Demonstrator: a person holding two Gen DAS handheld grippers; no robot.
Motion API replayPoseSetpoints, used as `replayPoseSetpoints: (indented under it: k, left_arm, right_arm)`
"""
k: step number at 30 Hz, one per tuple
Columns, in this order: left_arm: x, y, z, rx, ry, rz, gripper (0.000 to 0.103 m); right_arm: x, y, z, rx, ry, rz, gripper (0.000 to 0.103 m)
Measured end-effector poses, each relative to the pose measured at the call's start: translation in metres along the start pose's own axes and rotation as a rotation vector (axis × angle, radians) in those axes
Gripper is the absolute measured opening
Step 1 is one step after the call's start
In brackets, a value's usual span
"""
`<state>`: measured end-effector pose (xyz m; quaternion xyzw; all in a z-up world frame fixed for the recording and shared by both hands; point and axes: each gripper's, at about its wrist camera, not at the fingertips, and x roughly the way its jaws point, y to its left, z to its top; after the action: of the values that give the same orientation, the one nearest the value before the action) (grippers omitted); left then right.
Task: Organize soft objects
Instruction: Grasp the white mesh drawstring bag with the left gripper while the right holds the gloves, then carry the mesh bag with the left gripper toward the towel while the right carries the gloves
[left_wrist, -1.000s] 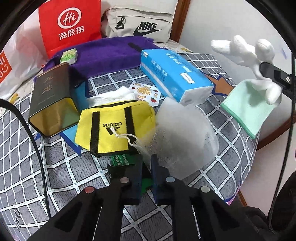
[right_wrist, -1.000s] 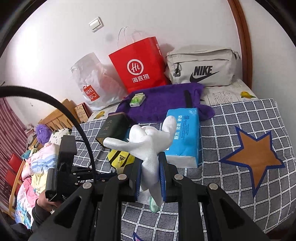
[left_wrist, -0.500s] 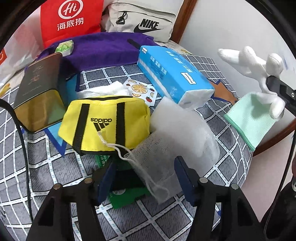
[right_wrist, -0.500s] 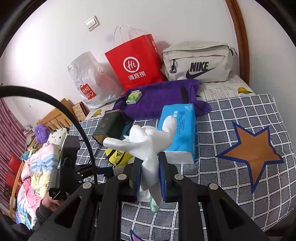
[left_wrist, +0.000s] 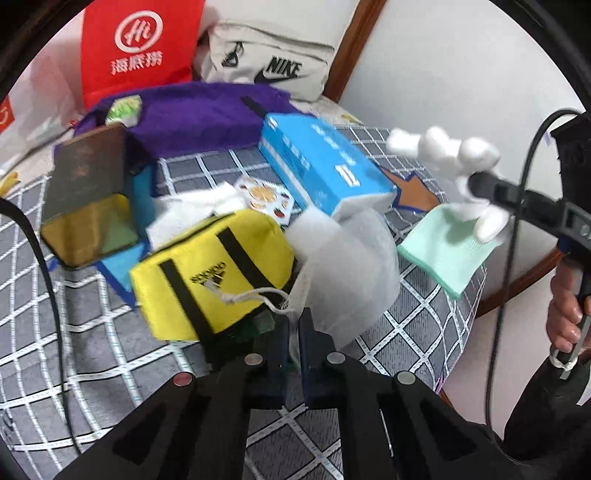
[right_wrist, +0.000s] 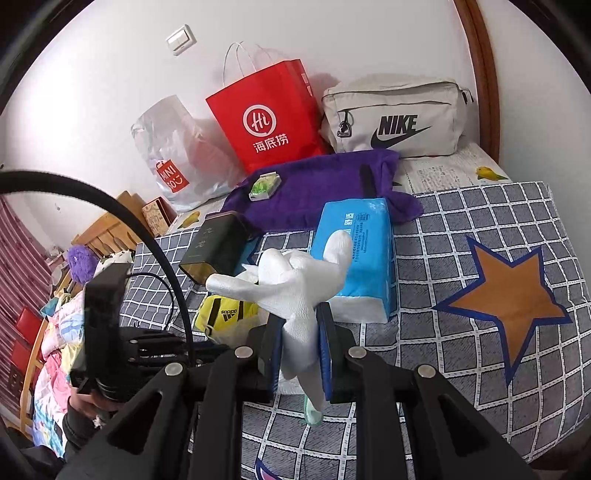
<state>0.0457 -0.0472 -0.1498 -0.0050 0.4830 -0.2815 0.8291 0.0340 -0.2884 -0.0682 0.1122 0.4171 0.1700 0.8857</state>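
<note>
A translucent white mesh drawstring bag (left_wrist: 347, 266) lies on the checked bedspread (left_wrist: 66, 332), beside a yellow adidas pouch (left_wrist: 210, 273). My left gripper (left_wrist: 293, 332) has its jaws closing on the bag's near edge by the drawstring, with mesh pinched between the pads. A green packet (left_wrist: 260, 325) lies partly hidden under the pouch and fingers. My right gripper (right_wrist: 300, 343) is shut on a white glove (right_wrist: 291, 280) with a mint-green cuff (left_wrist: 443, 251), held in the air right of the bag. From the left wrist view the glove (left_wrist: 443, 147) shows above the bed's right edge.
A blue tissue pack (left_wrist: 325, 166), a dark tin (left_wrist: 88, 195), a fruit-print packet (left_wrist: 266, 195) and a purple towel (left_wrist: 199, 118) crowd the bed behind the pouch. A red paper bag (right_wrist: 266, 114) and a Nike bag (right_wrist: 395, 118) lean on the wall. A person's hand (left_wrist: 565, 314) grips the right handle.
The left jaws were shut, spread wide over the mesh bag's mouth, and have shut again on its edge. The view has tilted slightly. The right gripper and glove have stayed put.
</note>
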Motion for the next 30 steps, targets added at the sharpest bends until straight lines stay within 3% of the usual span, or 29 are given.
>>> replayPoseSetpoints:
  k: [15,30]
  left_arm:
    - [-0.064,0.032,0.032,-0.05,-0.152,0.061,0.005]
    - [-0.075,0.046,0.079,-0.034,-0.167,0.115,0.005]
  right_arm:
    - [0.009,0.016,0.022,-0.037,-0.002,0.02,0.018]
    - [0.019,0.027,0.059,-0.072,-0.024,0.02,0.018]
